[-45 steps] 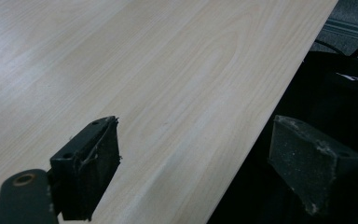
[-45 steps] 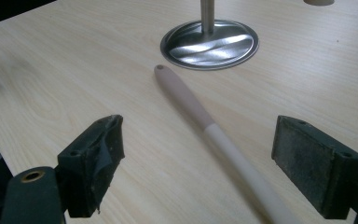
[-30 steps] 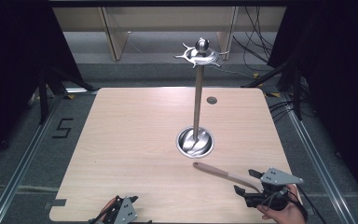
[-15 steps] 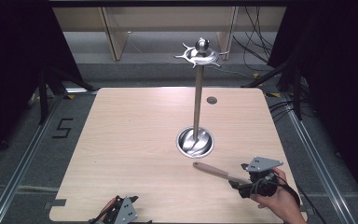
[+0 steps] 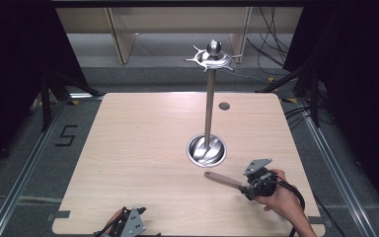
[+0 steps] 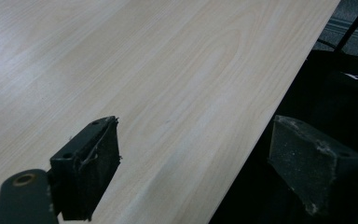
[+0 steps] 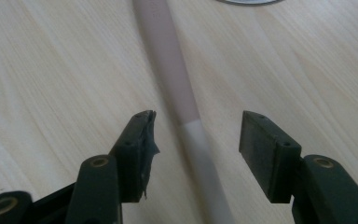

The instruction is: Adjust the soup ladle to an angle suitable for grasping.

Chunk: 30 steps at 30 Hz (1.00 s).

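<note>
A long utensil [image 5: 223,179] with a pinkish-beige handle lies flat on the wooden table [image 5: 143,148], just in front of the metal stand's round base [image 5: 206,150]. My right gripper [image 5: 249,186] is low over its near end, open. In the right gripper view the handle [image 7: 170,70] turns white as it runs back between the two jaws of the right gripper [image 7: 196,128], which stand apart on either side without touching it. My left gripper [image 5: 127,224] rests at the table's front edge; in its own view the left gripper [image 6: 193,140] is open and holds nothing.
A tall metal stand [image 5: 208,108] rises from the base dish, topped by a ball and several curved hooks [image 5: 212,57]. A small dark disc [image 5: 223,105] is set in the table behind it. The table's right edge is close beside my right hand.
My right gripper has moved left and forward to the utensil's near end, and its open jaws now straddle the handle. The utensil and the left gripper have stayed where they were.
</note>
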Each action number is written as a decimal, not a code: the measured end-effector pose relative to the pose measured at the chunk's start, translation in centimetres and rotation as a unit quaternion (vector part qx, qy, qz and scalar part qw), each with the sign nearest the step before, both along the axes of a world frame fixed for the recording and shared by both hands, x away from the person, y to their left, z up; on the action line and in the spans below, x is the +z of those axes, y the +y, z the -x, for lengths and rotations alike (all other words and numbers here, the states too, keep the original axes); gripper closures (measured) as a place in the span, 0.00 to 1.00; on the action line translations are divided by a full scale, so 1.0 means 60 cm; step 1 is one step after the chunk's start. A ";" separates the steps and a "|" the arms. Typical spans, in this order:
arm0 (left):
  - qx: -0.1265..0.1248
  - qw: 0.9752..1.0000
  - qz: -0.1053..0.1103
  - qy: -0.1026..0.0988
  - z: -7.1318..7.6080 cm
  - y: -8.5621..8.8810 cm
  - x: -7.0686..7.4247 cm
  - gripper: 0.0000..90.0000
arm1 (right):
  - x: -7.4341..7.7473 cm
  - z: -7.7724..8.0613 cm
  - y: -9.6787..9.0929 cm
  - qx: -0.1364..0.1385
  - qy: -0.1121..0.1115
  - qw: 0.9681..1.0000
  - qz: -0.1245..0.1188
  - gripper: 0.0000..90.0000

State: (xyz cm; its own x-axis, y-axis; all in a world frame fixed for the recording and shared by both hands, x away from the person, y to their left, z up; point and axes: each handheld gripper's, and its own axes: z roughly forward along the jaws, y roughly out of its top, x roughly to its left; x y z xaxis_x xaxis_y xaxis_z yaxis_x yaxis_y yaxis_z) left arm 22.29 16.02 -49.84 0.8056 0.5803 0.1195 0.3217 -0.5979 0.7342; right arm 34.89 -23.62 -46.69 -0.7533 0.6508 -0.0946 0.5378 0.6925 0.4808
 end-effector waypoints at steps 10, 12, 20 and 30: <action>0.002 1.000 -0.003 -0.005 0.001 0.001 0.001 0.17 | 0.000 -0.015 0.015 0.027 0.033 0.998 0.043 0.64; 0.003 1.000 -0.003 -0.005 0.000 0.002 0.002 0.17 | -0.003 -0.021 0.017 0.037 0.034 0.998 0.047 0.69; 0.003 1.000 -0.002 -0.004 0.001 0.001 0.001 0.17 | -0.005 -0.031 0.024 0.057 0.041 0.995 0.069 0.75; 0.001 1.000 0.004 0.000 0.001 0.001 0.001 0.17 | -0.011 -0.044 0.032 0.053 0.074 0.993 0.074 0.78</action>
